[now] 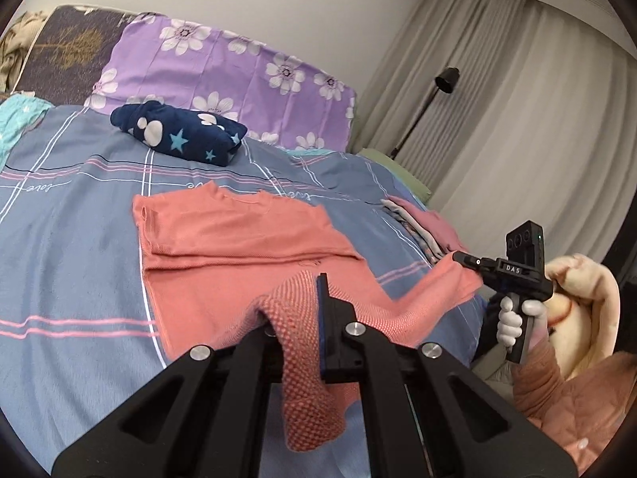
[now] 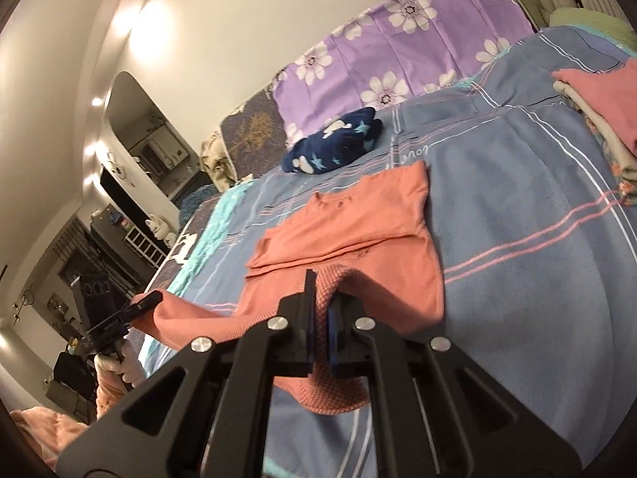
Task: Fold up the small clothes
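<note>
On the bed [image 1: 71, 239], a coral shirt [image 1: 239, 239] lies partly folded, its near hem lifted. Left gripper [image 1: 306, 310] fingers pinch the hem's left corner; right gripper [image 2: 322, 310] fingers pinch the right. Bare bedspread surrounds the shirt. Beyond it sit a navy star-print bundle [image 1: 183, 135], then a folded stack [image 1: 422, 231] at its right.

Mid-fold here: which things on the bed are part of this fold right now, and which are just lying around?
In the job:
- orange top, near edge lifted
- left gripper, shut on its hem
- right gripper, shut on the other corner

Lying about:
- navy star-print bundle
- stack of folded clothes
- purple floral pillow
- floor lamp
</note>
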